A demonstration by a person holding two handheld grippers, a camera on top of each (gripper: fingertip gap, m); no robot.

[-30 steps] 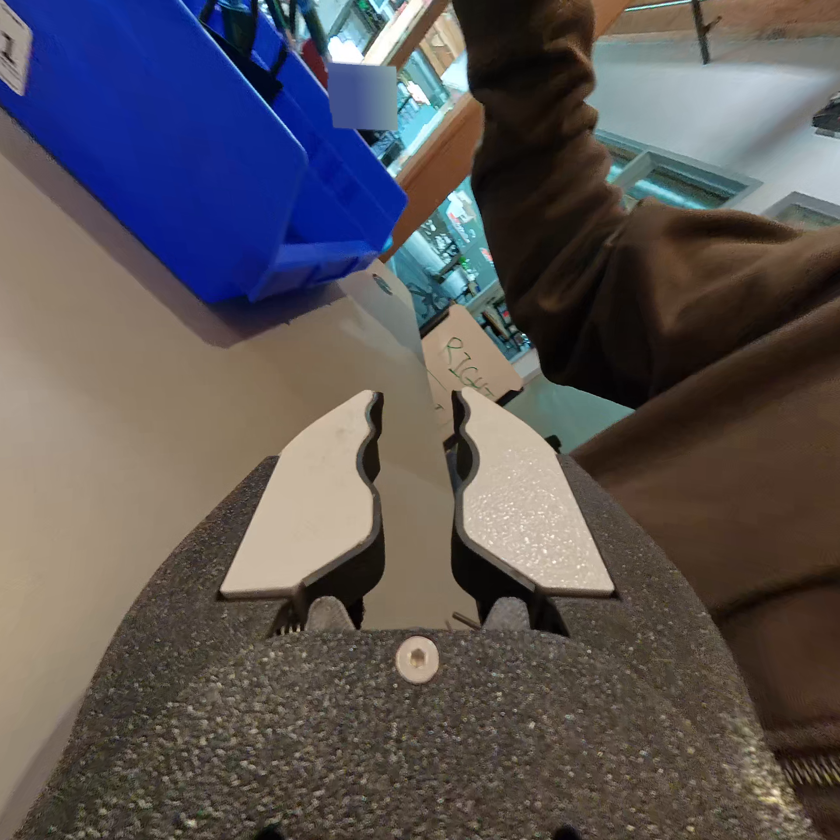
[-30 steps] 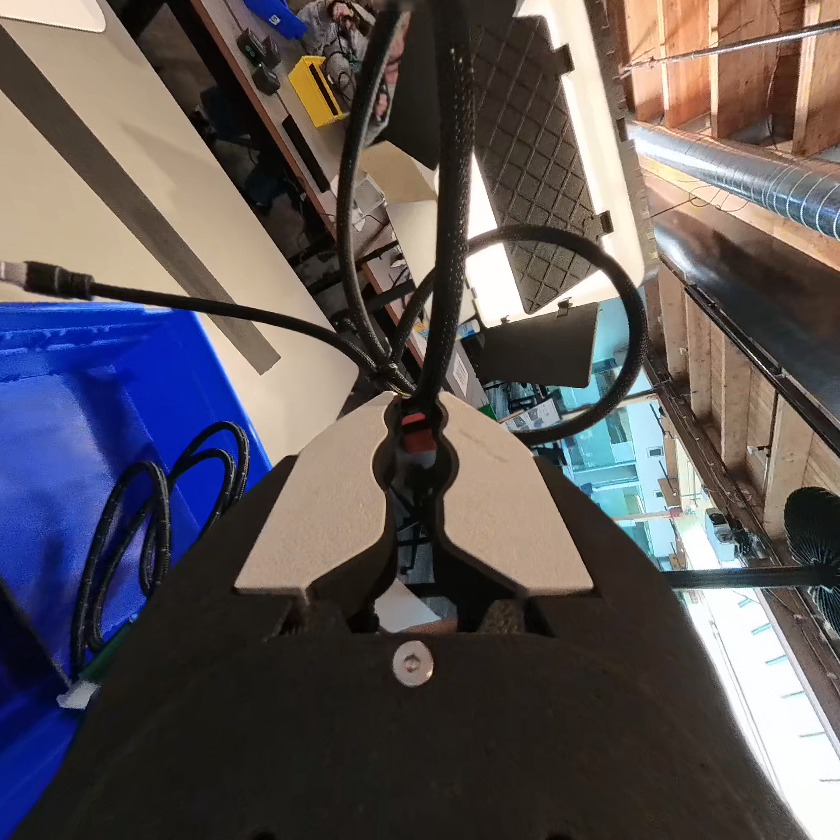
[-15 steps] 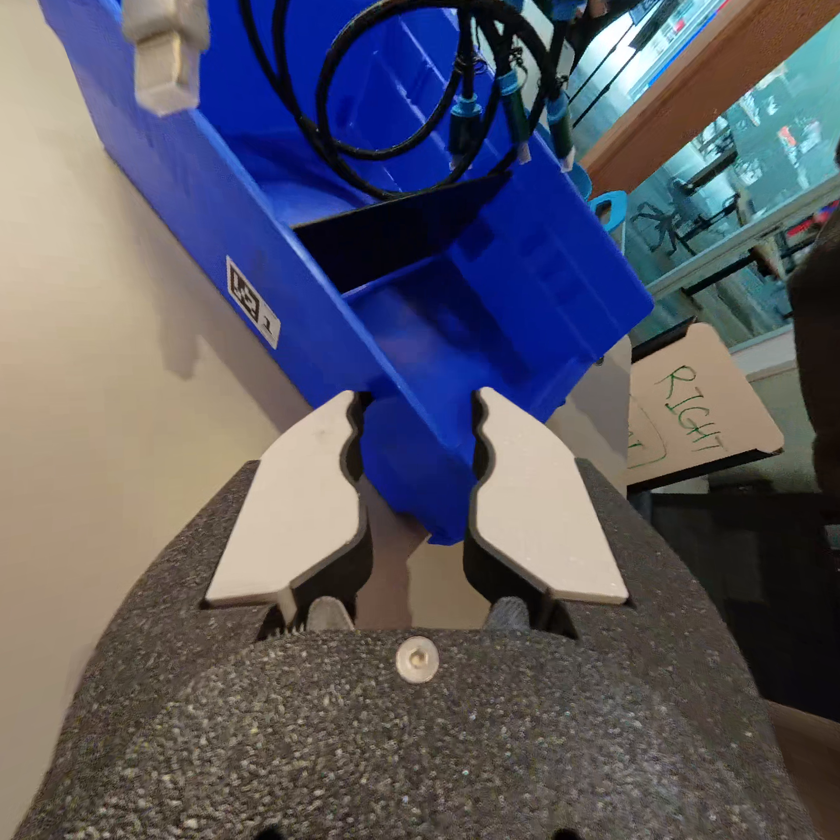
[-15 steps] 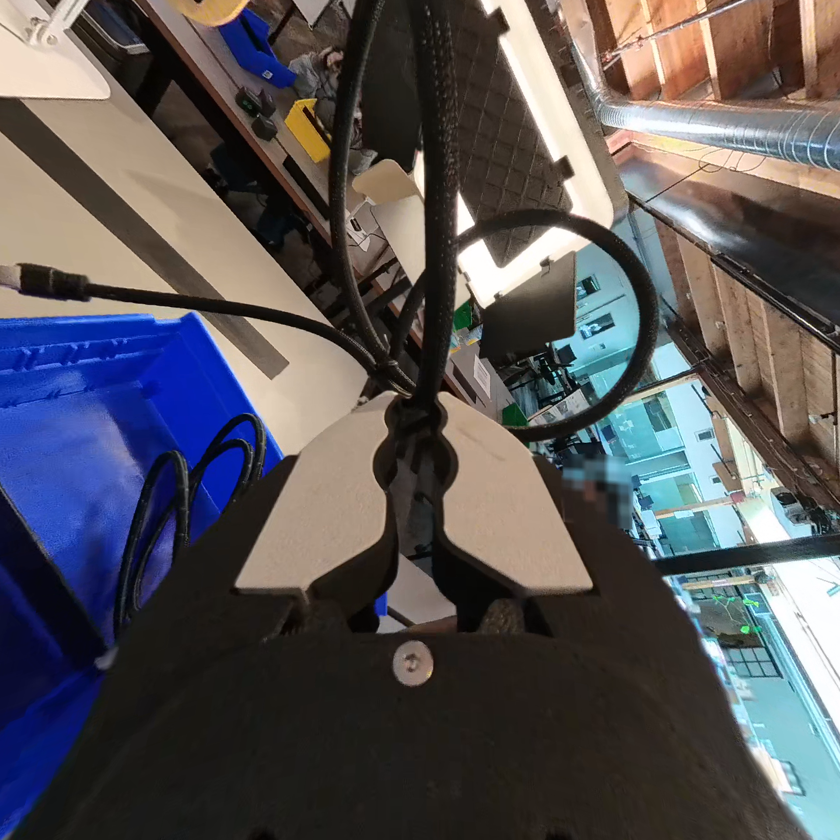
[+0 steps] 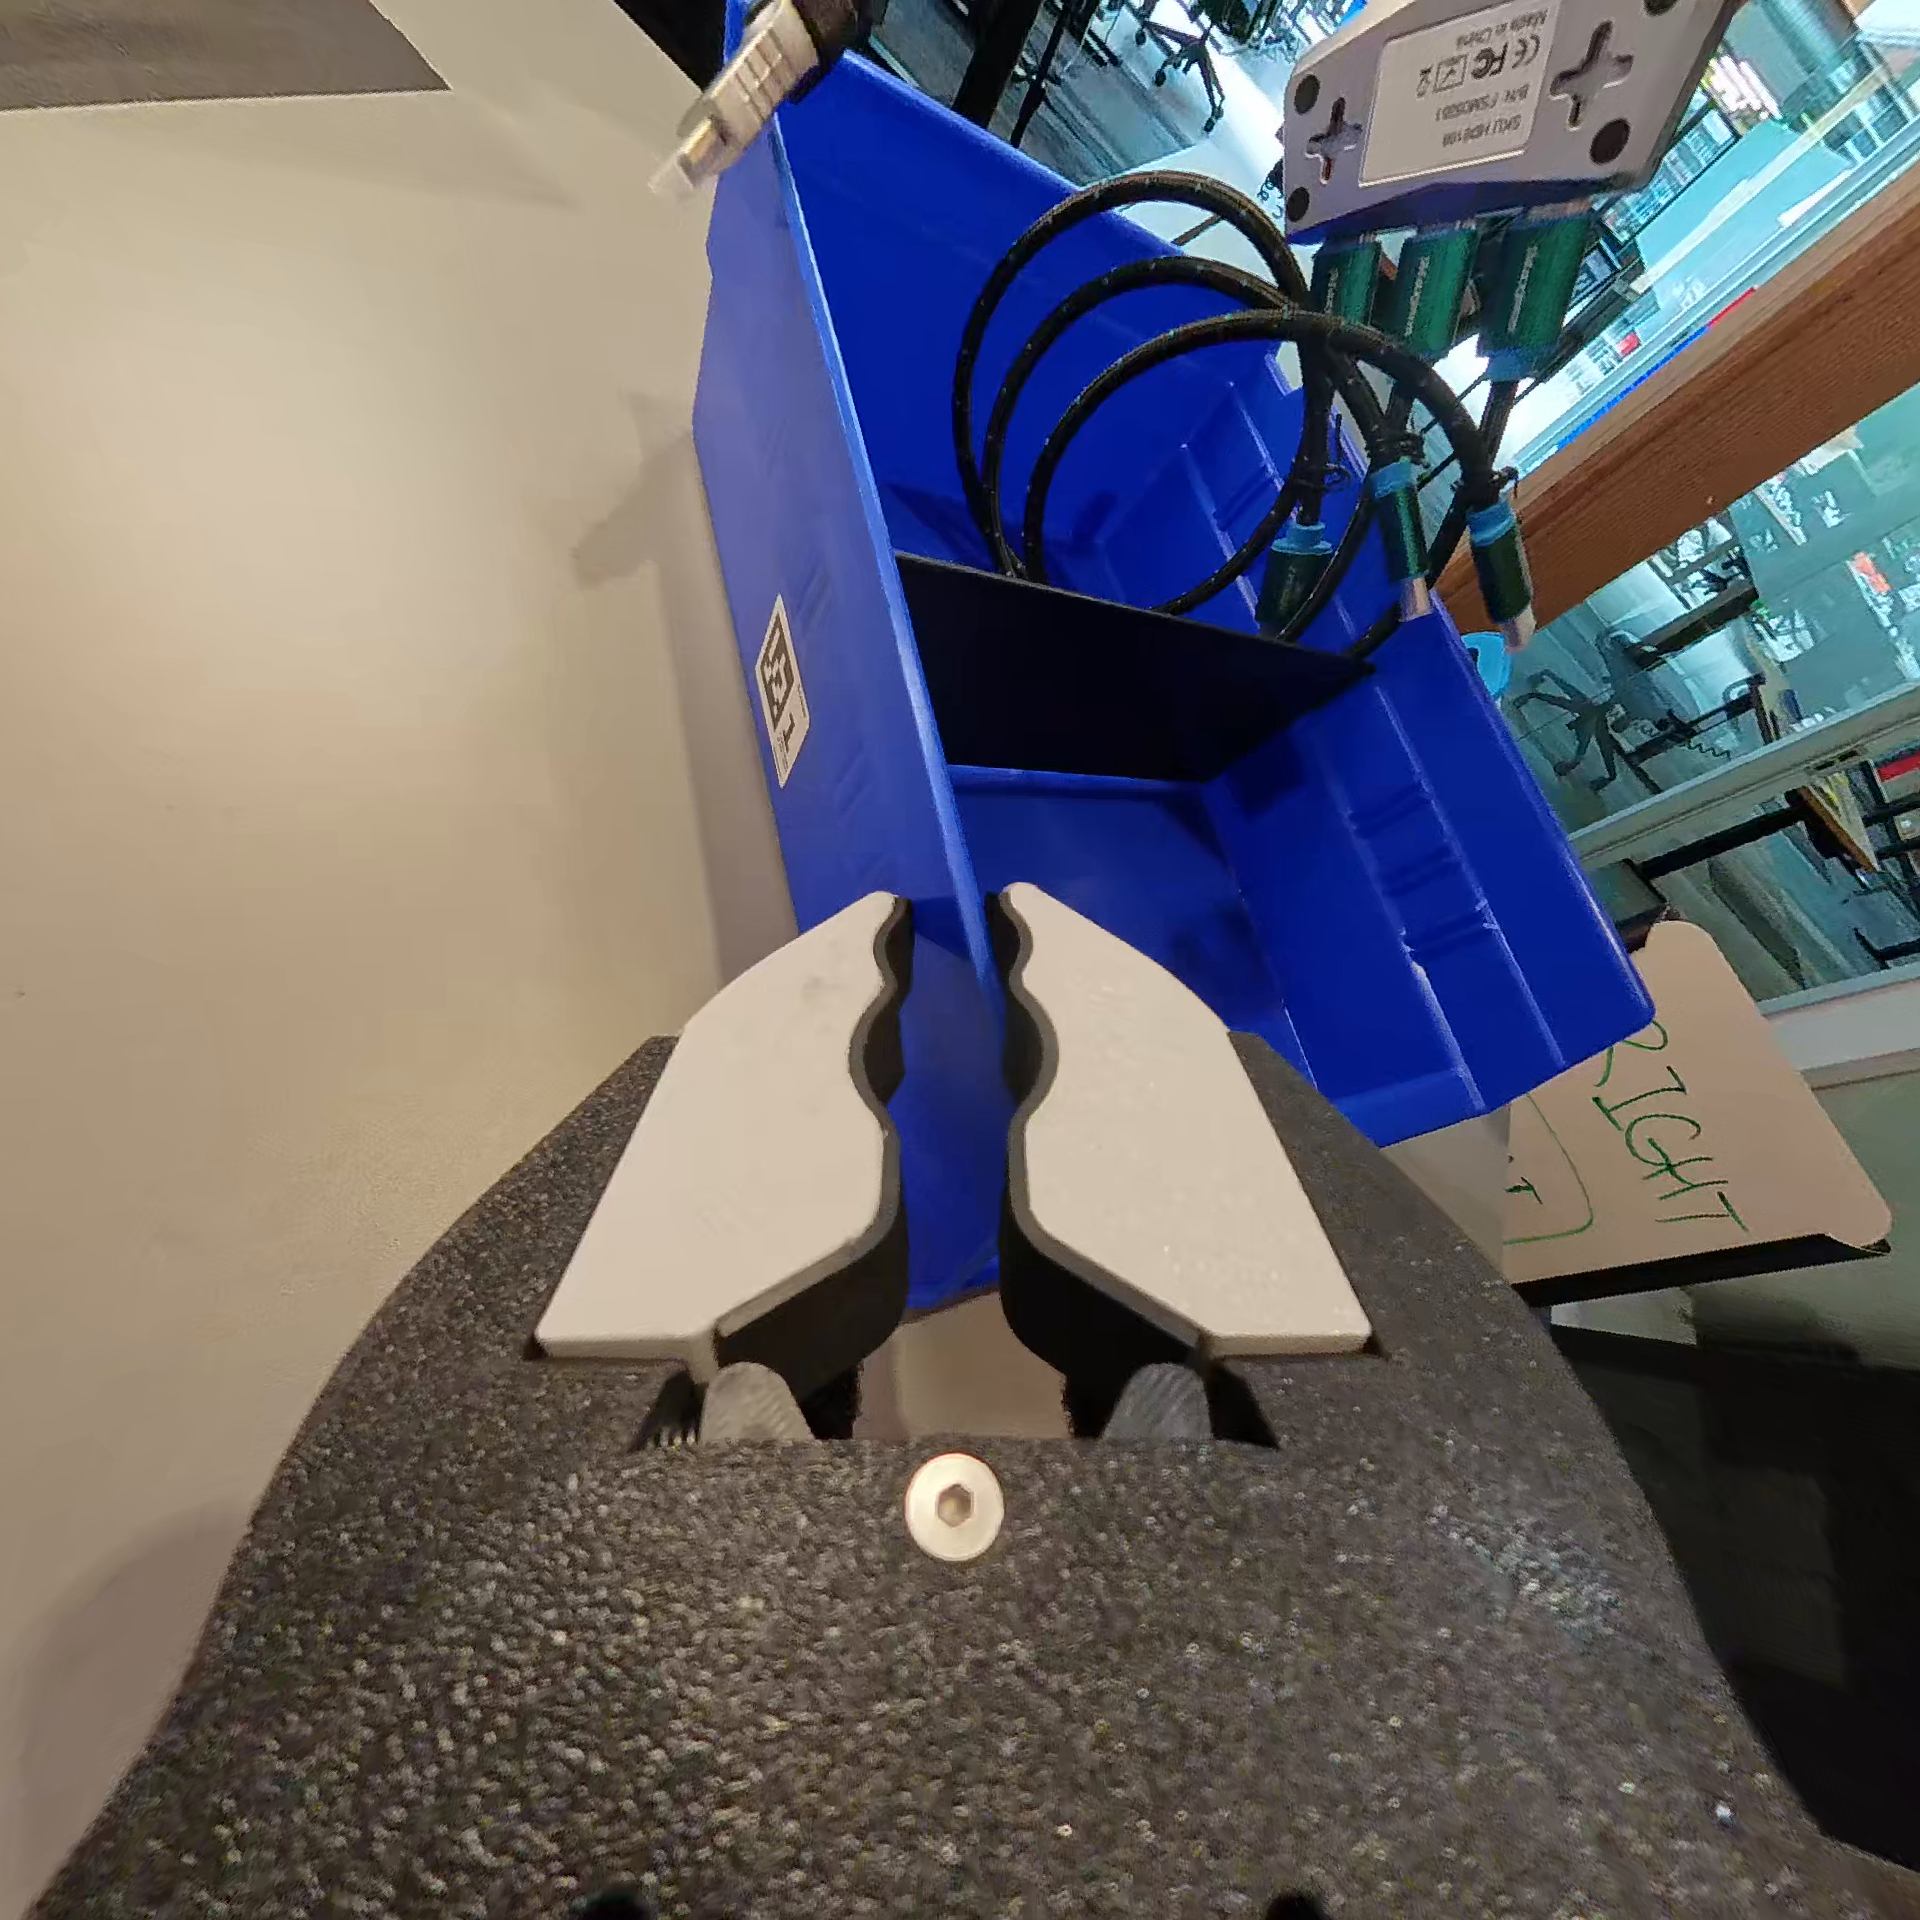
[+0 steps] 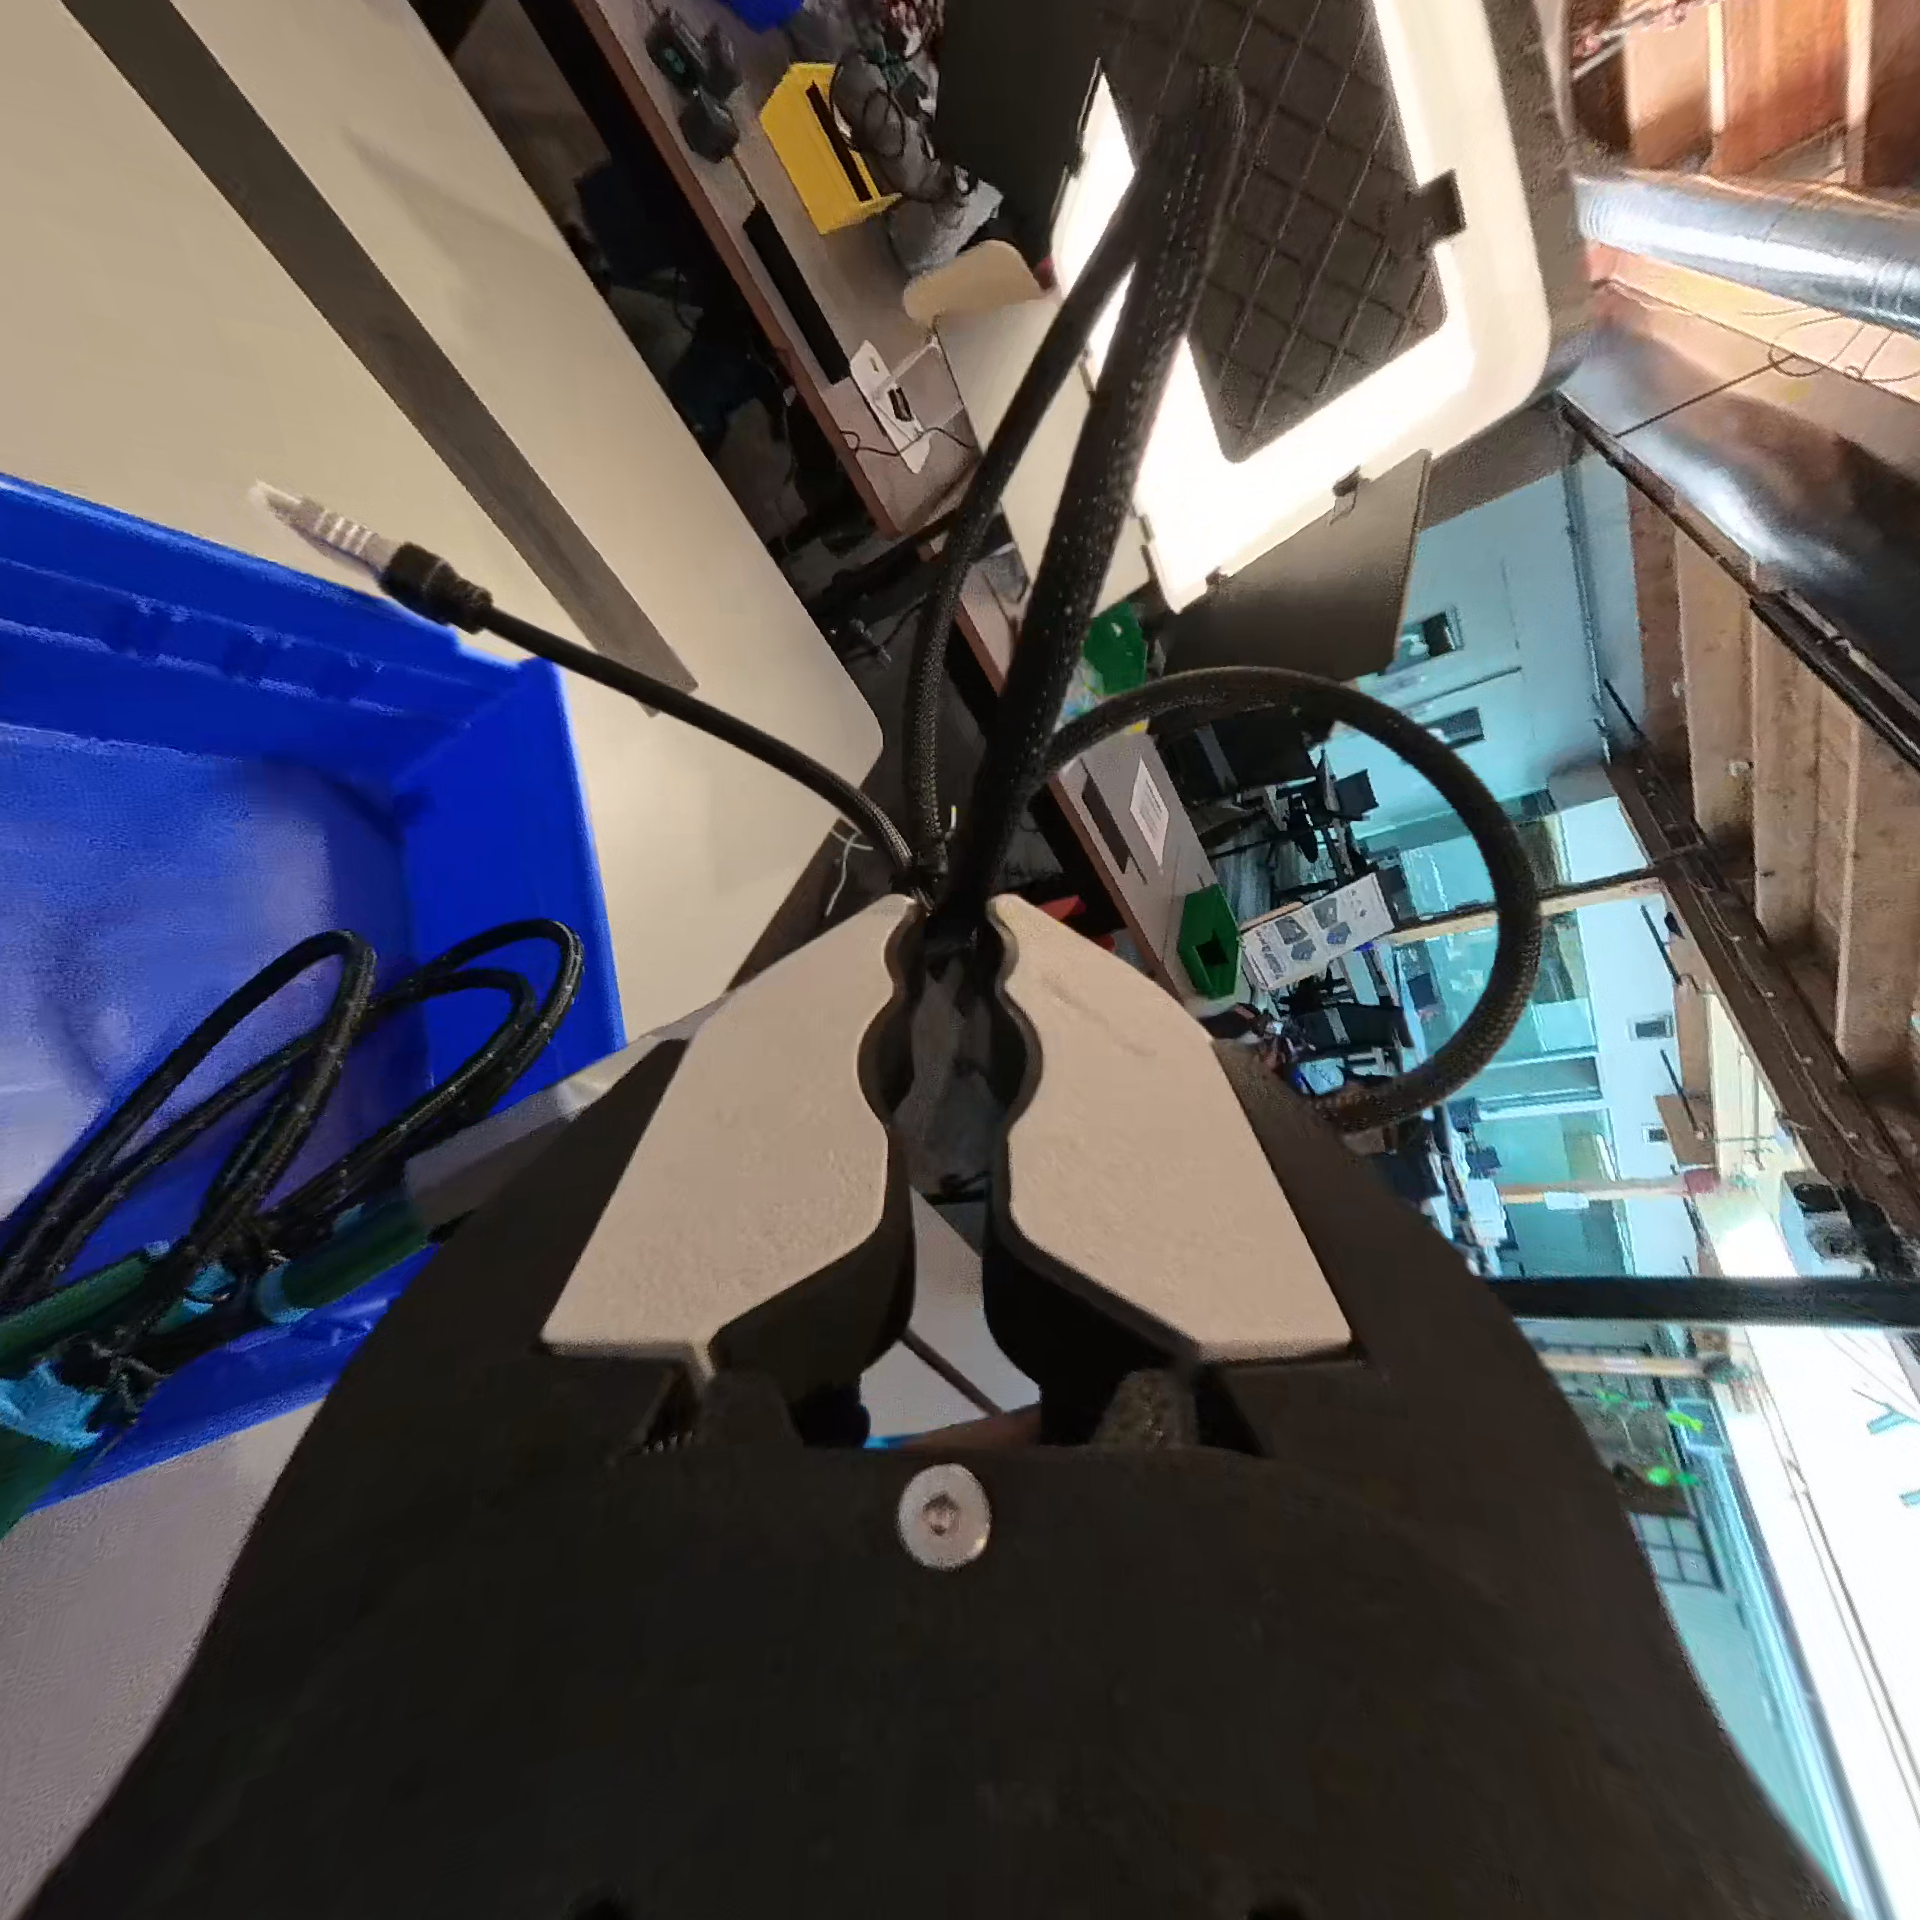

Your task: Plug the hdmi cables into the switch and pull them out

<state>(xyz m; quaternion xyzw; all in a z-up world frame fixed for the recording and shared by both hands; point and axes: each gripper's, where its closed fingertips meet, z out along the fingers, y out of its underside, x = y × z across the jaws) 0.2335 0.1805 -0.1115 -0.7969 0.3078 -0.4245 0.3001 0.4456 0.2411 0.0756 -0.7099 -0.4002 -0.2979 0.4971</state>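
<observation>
- Blue bin (image 5: 1091, 727) is my landmark: it sits on the pale table (image 5: 312, 623), and my left gripper (image 5: 951, 920) straddles its near side wall, one finger outside, one inside.
- Left jaws are narrow around that wall edge; the inside pad looks to touch it, on the outside pad I cannot tell, so I'd call it a pinch but not a sure one.
- Right gripper (image 6: 956, 920) sits above the bin's far end, jaws closed on a black braided cable bundle (image 6: 1049, 582); loops fan upward and one metal plug (image 6: 312, 525) sticks out over the bin rim.
- Hanging over the bin in the left view: a grey hub box (image 5: 1475, 104) with green plugs (image 5: 1444, 281) and coiled black leads (image 5: 1091, 343) dipping behind the black divider (image 5: 1122, 686).
- Risk, my guess: the bin could tip or skid if I pull with only the wall pinched; the thin edge may slip out of the pads.
- Risk: dangling leads could snag the divider or rim and tug the hub.
- Room: open table left of the bin; right of the bin the table ends close, by a handwritten card (image 5: 1704, 1174), so little margin there.
</observation>
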